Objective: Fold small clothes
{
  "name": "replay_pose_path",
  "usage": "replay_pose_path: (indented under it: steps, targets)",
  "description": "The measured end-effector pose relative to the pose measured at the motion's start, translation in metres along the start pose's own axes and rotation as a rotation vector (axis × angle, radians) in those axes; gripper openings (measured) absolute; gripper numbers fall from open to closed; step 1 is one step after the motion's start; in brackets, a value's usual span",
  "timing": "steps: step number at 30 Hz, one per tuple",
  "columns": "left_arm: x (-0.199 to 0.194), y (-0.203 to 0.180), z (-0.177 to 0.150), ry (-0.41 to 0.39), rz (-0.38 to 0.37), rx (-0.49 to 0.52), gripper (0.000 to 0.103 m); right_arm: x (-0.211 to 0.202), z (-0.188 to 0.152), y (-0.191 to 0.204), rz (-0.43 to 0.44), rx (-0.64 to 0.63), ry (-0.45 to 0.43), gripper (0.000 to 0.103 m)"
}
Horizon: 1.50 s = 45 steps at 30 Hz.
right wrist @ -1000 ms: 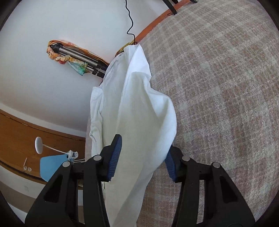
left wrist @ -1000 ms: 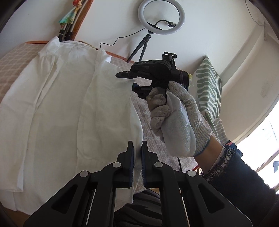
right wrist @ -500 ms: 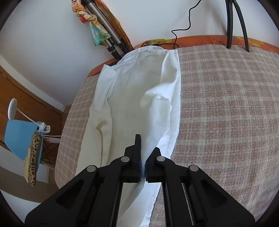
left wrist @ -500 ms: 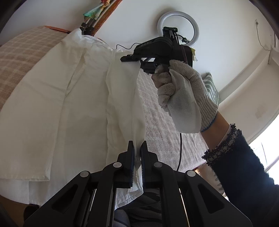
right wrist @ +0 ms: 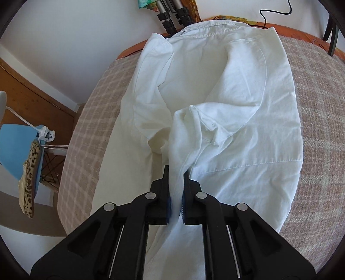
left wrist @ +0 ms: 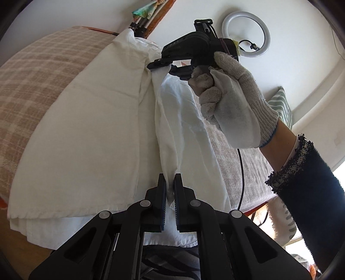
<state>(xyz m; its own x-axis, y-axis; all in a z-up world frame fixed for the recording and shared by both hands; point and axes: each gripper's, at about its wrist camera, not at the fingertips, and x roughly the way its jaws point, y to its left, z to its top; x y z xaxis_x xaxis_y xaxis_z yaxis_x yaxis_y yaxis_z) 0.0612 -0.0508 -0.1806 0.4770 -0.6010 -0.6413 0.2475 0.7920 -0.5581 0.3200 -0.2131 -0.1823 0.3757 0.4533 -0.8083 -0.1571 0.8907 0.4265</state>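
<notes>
A white shirt point(left wrist: 97, 129) lies spread on a plaid-covered surface point(left wrist: 32, 75), collar end far from me. My left gripper point(left wrist: 170, 178) is shut on a raised fold of the shirt's right side near the hem. At the far end of that fold, near the shoulder, a gloved hand point(left wrist: 232, 103) holds my right gripper point(left wrist: 166, 65) over the cloth. In the right wrist view the shirt point(right wrist: 248, 129) bunches up into the right gripper point(right wrist: 175, 170). Its jaws are opening slightly, with a strip of fabric still pinched between the pads.
A ring light point(left wrist: 245, 34) on a stand and a striped pillow point(left wrist: 282, 105) are at the far right. A black cable point(left wrist: 241, 172) hangs below the gloved hand. A blue chair point(right wrist: 15, 146) stands left of the surface, and tripod legs point(right wrist: 170, 17) lean behind the collar.
The right gripper went from wide open around the fold to closed on it, and its gap has widened a little since. Both grippers carried the fold leftward over the shirt.
</notes>
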Motion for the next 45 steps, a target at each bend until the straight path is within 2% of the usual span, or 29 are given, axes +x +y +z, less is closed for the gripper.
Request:
replay_pose_path:
  steps: [3, 4, 9, 13, 17, 20, 24, 29, 31, 33, 35, 37, 38, 41, 43, 45]
  targets:
    - [-0.002, -0.001, 0.0, 0.002, 0.008, 0.028, 0.005, -0.037, -0.008, -0.011, 0.06, 0.045, -0.068, 0.028]
    - [-0.003, -0.003, 0.0, 0.0, 0.011, 0.043, 0.005, -0.052, -0.014, -0.015, 0.07, 0.055, -0.09, 0.03]
    - [-0.01, -0.011, -0.003, -0.006, 0.023, 0.097, 0.005, -0.111, -0.064, -0.02, -0.052, 0.005, -0.102, 0.03]
    - [-0.019, -0.007, -0.008, 0.007, 0.038, 0.099, 0.009, -0.132, -0.11, -0.015, -0.029, -0.031, -0.072, 0.03]
    - [-0.041, -0.001, -0.009, -0.032, 0.064, 0.093, 0.009, -0.123, -0.136, 0.004, -0.032, -0.1, -0.018, 0.03]
    - [-0.06, 0.006, -0.006, -0.079, 0.123, 0.116, 0.009, -0.105, -0.147, 0.014, -0.057, -0.135, 0.018, 0.03]
    - [-0.078, 0.034, 0.002, -0.109, 0.204, 0.093, 0.024, -0.081, -0.163, 0.016, -0.092, -0.169, 0.083, 0.03]
    - [-0.089, 0.065, 0.013, -0.112, 0.272, 0.052, 0.028, -0.071, -0.182, 0.014, -0.232, -0.229, 0.132, 0.03]
    - [-0.087, 0.073, 0.013, -0.101, 0.277, 0.041, 0.042, -0.075, -0.187, 0.013, -0.226, -0.226, 0.144, 0.03]
    - [-0.082, 0.08, 0.015, -0.078, 0.277, 0.03, 0.048, -0.084, -0.192, 0.013, -0.227, -0.215, 0.13, 0.03]
    - [-0.076, 0.086, 0.016, -0.052, 0.257, 0.022, 0.048, -0.096, -0.197, 0.01, -0.221, -0.191, 0.106, 0.031]
    - [-0.072, 0.091, 0.016, -0.038, 0.243, 0.014, 0.048, -0.106, -0.201, 0.004, -0.2, -0.155, 0.088, 0.046]
    - [-0.07, 0.093, 0.016, -0.033, 0.23, 0.012, 0.048, -0.109, -0.204, 0.002, -0.19, -0.136, 0.083, 0.049]
    - [-0.07, 0.094, 0.017, -0.057, 0.222, 0.002, 0.048, -0.117, -0.209, -0.003, -0.135, -0.093, 0.038, 0.05]
    - [-0.069, 0.09, 0.02, -0.069, 0.238, 0.023, 0.048, -0.118, -0.21, 0.0, -0.149, -0.083, 0.007, 0.05]
    - [-0.066, 0.086, 0.024, -0.065, 0.253, 0.047, 0.048, -0.109, -0.211, 0.008, -0.173, -0.102, 0.022, 0.05]
